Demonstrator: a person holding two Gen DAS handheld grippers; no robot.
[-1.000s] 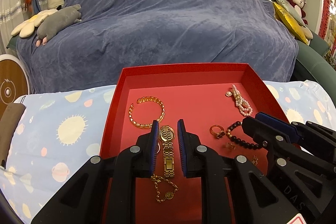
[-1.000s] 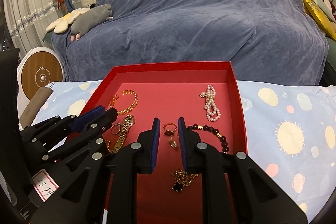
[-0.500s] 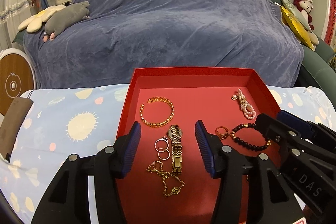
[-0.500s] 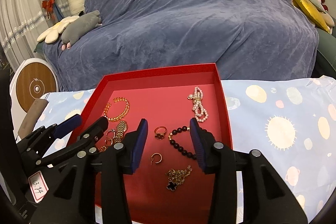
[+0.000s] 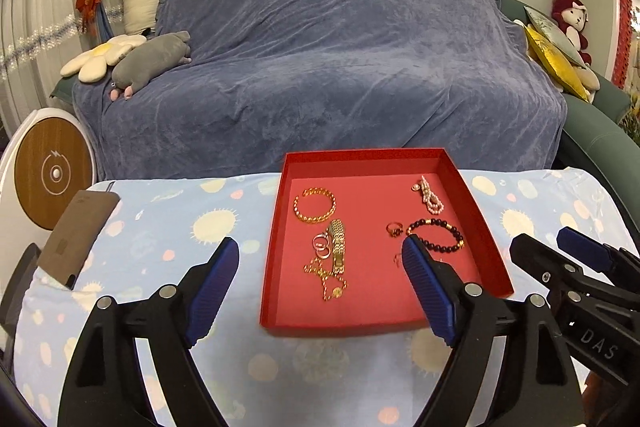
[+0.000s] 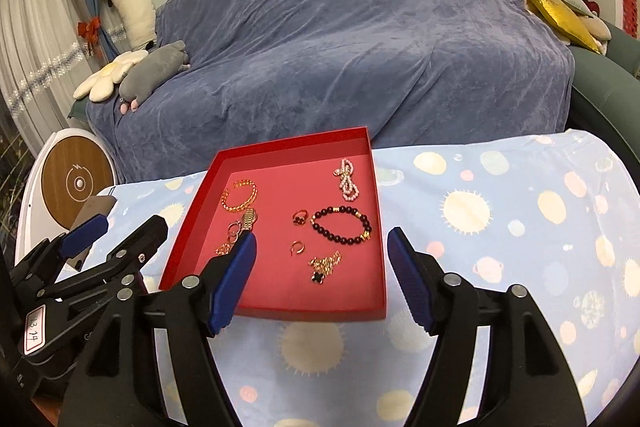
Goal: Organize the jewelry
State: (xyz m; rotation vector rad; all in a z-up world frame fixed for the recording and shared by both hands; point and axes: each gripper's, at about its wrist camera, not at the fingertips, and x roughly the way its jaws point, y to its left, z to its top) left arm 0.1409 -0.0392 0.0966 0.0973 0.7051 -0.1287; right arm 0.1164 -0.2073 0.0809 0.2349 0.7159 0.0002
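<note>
A red tray lies on the patterned tablecloth and holds the jewelry. In it are a gold bangle, a gold watch, silver rings, a gold chain, a pearl string, a dark bead bracelet, a gold ring, a small hoop and a black clover necklace. My left gripper and right gripper hover above the tray's near side, jaws opening, nothing between them.
A blue-covered sofa stands behind the table with plush toys at its left. A brown case lies at the table's left edge. A round white and wood device stands at the left. Yellow cushions sit at the right.
Both grippers have opened wide and pulled back and up from the tray. The watch and ring that lay between their jaws now rest in the tray, farther off.
</note>
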